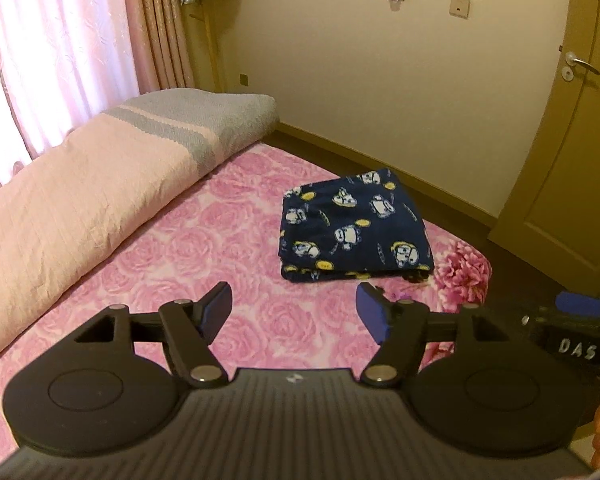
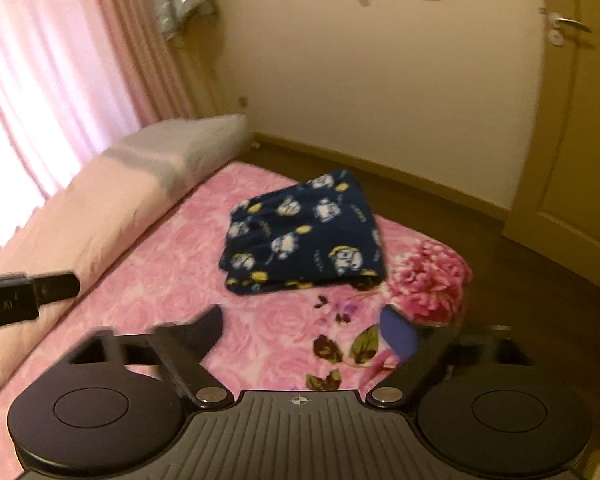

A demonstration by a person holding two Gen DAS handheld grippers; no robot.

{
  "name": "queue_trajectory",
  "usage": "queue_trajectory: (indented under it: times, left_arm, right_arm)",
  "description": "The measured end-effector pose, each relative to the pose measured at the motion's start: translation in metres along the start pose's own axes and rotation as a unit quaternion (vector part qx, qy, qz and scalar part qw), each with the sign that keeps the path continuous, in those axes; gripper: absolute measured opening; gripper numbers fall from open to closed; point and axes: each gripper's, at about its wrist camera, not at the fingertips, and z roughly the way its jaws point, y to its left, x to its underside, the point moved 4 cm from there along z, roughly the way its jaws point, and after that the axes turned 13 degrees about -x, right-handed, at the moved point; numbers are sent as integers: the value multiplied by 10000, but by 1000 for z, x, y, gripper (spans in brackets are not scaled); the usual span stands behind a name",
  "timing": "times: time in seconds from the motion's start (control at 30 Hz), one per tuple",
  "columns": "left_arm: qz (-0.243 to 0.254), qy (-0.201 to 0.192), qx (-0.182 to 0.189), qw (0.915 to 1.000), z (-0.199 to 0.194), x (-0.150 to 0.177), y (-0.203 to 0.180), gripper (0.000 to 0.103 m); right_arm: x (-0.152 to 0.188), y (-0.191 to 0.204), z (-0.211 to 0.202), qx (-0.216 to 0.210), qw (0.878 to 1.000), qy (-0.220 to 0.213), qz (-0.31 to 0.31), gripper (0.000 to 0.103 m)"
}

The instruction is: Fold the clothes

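Note:
A navy garment with white and yellow cartoon prints (image 1: 354,228) lies folded into a neat rectangle on the pink rose-patterned bed (image 1: 236,256), near its far corner. The same folded garment (image 2: 304,236) shows in the right wrist view. My left gripper (image 1: 294,308) hovers open above the bedspread, short of the garment, with nothing between its blue pads (image 1: 374,312). My right gripper (image 2: 308,328) is also open and empty, a little nearer than the garment. Part of the right gripper (image 1: 576,320) shows at the right edge of the left wrist view, and the left gripper's body (image 2: 24,292) at the left edge of the right wrist view.
A long pink and grey rolled quilt (image 1: 100,204) lies along the bed's left side under pink curtains (image 1: 60,40). Beyond the bed's far corner are dark wood floor (image 1: 380,152), a cream wall and a door (image 1: 572,120) on the right. A large flower print (image 2: 428,276) marks the bed corner.

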Motion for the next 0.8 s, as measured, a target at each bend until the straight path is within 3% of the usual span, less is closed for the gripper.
queue_trajectory:
  times: [0.33, 0.8]
  left_arm:
    - [135, -220, -119, 9996, -6, -5, -14, 72]
    - [-250, 164, 116, 9995, -1, -18, -30, 67]
  right_arm:
    - [-13, -1, -4, -83, 9999, 37, 65, 89]
    - [-25, -23, -1, -102, 9983, 552, 134, 89]
